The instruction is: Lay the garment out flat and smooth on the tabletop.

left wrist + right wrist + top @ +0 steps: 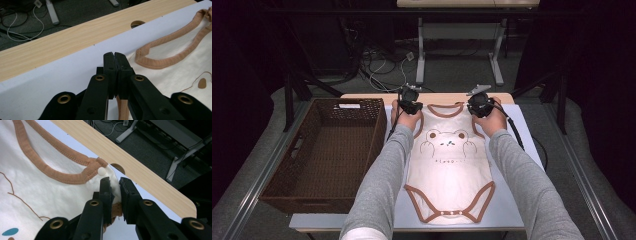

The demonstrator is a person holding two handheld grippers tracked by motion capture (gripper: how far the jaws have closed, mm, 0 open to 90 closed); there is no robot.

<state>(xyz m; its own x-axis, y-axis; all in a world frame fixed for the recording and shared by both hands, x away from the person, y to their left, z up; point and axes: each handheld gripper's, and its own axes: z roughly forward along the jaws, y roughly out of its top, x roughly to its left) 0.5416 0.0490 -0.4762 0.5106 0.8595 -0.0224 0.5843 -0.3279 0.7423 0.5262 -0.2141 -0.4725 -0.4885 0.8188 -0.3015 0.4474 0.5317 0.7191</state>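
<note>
Grey-sleeved forearms [377,190] rising from the bottom edge of the high view, one to each upper corner of a baby bodysuit [449,175]. Cream cloth, brown binding at neck, armholes and leg openings, bear face printed on the chest; spread flat, front up, on a pale mat [512,200] over a wood-grain table [362,96], neckline toward the far edge, crotch snaps toward the near edge.

Left gripper [410,106] at the garment's left shoulder. Seen from the left gripper view [115,58]: black jaws pressed tight together, a strip of brown binding [122,106] caught low between them, cream cloth lying just to one side, bare mat to the other. Round hole [137,23] in the wooden table edge beyond.

Right gripper [480,104] at the right shoulder, grey three-cornered plate on top. Seen from the right gripper view [115,181]: jaws pinching a bunched fold of cream cloth with brown armhole trim between the pads, a narrow gap held by the cloth's thickness. White snap button [101,171] on the shoulder tab just ahead of the fingertips, touching neither.

Dark woven wicker basket [277,185] beside the mat on the left, close to the left forearm. Beyond the table: desk legs [421,55] and loose cables [382,65] on a grey floor.
</note>
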